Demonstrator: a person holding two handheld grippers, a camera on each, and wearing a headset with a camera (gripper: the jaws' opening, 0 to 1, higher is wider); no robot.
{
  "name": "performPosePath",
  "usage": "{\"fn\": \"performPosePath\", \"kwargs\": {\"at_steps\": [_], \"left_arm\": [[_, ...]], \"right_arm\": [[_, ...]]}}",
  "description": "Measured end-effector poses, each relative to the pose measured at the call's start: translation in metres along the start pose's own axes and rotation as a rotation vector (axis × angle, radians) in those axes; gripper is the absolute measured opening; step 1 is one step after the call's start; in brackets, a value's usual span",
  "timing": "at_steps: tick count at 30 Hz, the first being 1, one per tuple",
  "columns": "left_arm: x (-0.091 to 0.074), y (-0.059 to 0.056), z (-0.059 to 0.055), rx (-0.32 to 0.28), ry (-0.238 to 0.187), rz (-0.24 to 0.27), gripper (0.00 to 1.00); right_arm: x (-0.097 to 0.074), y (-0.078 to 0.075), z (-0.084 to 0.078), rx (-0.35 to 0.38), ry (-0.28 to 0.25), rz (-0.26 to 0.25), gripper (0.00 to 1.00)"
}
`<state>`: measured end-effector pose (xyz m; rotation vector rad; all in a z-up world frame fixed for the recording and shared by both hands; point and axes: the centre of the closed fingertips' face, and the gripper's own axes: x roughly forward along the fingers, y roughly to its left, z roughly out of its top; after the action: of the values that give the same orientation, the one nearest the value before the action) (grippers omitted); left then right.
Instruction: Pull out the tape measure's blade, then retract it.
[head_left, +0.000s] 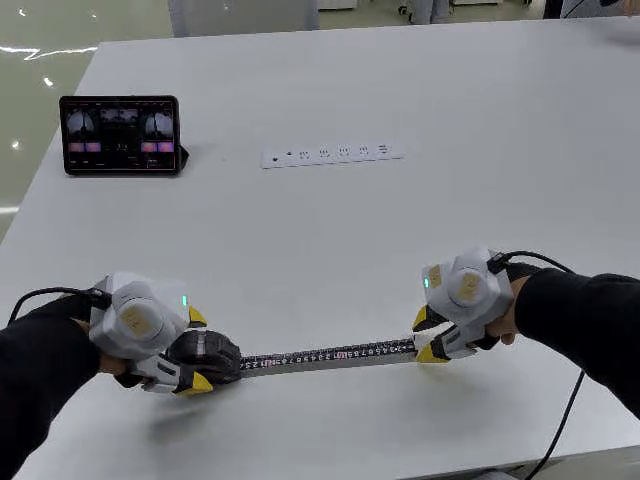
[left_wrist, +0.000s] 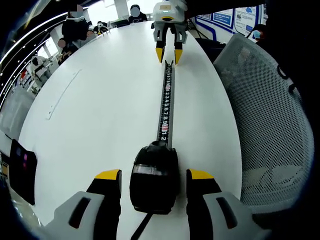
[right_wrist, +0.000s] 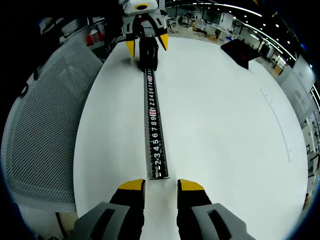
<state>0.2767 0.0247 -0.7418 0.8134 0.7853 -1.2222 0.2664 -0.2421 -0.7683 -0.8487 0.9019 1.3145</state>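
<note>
1. The tape measure's black case (left_wrist: 154, 182) is seen lying on the white table (head_left: 330, 240), near the front edge on the person's left side.
2. The case is placed between the two yellow-tipped jaws of the left gripper (head_left: 199, 350). In the left gripper view a narrow strip of table is seen on each side of the case, so the jaws are held apart and no contact with the case can be observed.
3. The blade (head_left: 330, 355) is drawn out of the case and is laid flat on the table, with the printed numbers facing up. It is stretched in a straight line from the case toward the right gripper (right_wrist: 161, 185).
4. The free end of the blade is found just in front of the right gripper's tips, in line with the gap between them. The jaws are parted a little, with bare table seen between them, and nothing is held by them.
5. The two grippers are kept well apart, one at each end of the blade, and are pointed at each other.
6. Farther back on the table, a dark tablet (head_left: 120, 134) with a lit screen is stood at the left, and a white power strip (head_left: 332, 154) is laid near the middle.
7. A grey mesh chair (left_wrist: 270, 110) is seen beside the table in both gripper views.
</note>
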Motion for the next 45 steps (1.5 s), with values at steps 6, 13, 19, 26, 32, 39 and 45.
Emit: {"fn": "performPosePath", "kwargs": {"at_steps": [6, 13, 19, 26, 32, 39, 45], "left_arm": [[-0.008, 0.001, 0.002, -0.016, -0.012, 0.004, 0.52], [-0.012, -0.004, 0.003, -0.012, -0.013, -0.003, 0.59], [-0.013, -0.008, 0.001, -0.007, -0.002, -0.016, 0.65], [-0.012, -0.013, 0.0, -0.024, 0.001, -0.042, 0.72], [-0.012, -0.012, 0.002, -0.021, -0.004, -0.04, 0.79], [-0.016, -0.019, 0.002, -0.063, -0.002, -0.053, 0.89], [-0.018, -0.023, 0.006, -0.106, -0.028, -0.063, 0.99]], "right_arm": [[-0.004, 0.002, 0.001, -0.014, 0.002, 0.0, 0.24], [-0.009, 0.004, 0.004, -0.016, -0.002, -0.01, 0.29], [-0.011, 0.006, 0.003, -0.012, 0.004, -0.013, 0.35], [-0.012, 0.008, 0.005, -0.002, -0.02, -0.022, 0.42], [-0.01, 0.012, 0.0, 0.001, -0.009, -0.002, 0.5], [-0.011, 0.013, -0.001, 0.016, -0.011, 0.002, 0.58], [-0.011, 0.015, 0.002, 0.039, -0.027, 0.002, 0.66]]}}
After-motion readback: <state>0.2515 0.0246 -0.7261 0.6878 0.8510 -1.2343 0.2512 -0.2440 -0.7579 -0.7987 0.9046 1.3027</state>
